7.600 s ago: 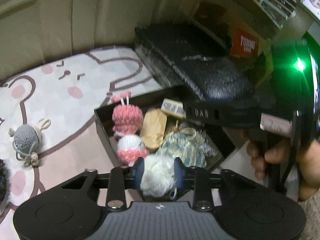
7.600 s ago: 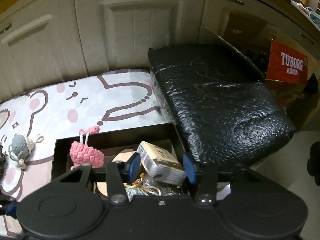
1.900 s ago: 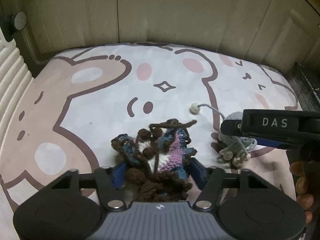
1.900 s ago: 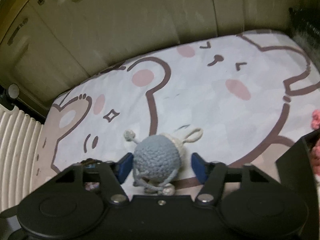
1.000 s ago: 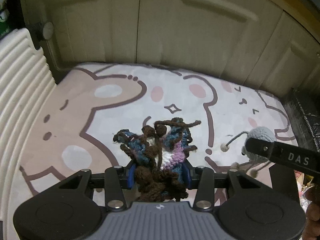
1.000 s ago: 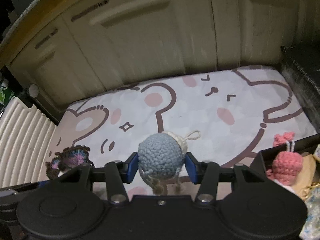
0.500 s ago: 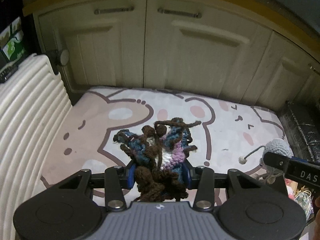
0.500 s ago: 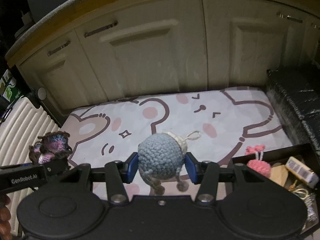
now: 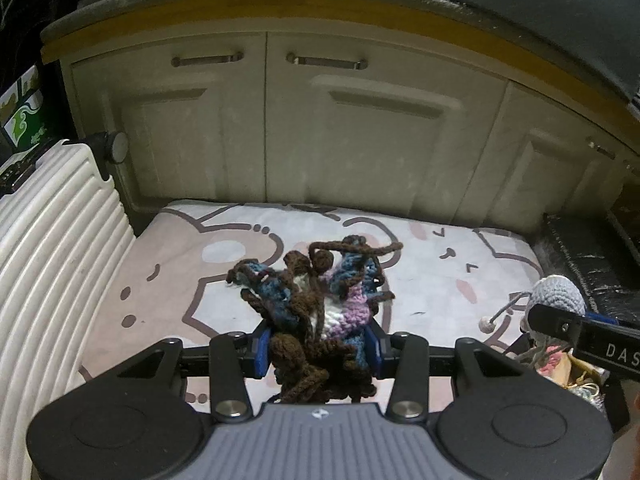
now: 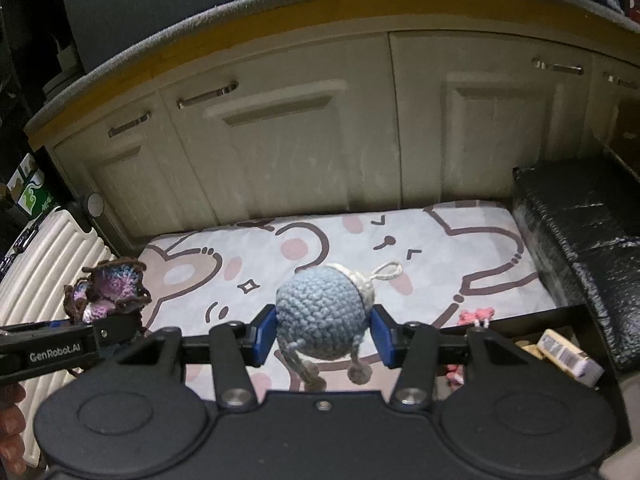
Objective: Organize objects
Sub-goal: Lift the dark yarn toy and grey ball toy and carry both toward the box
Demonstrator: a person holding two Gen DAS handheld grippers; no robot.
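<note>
Left gripper [image 9: 318,346] clamps one brown-and-blue crochet tangle [image 9: 316,300], lifted above the cartoon mat [image 9: 180,280] near its left edge. Right gripper [image 10: 323,336] pinches one grey-blue crochet ball [image 10: 322,312], its legs dangling, over the mat's right half. Both should travel level to the dark box [image 10: 568,316] at the mat's right edge, letting go only once above it, lest strands snag its rim.
</note>
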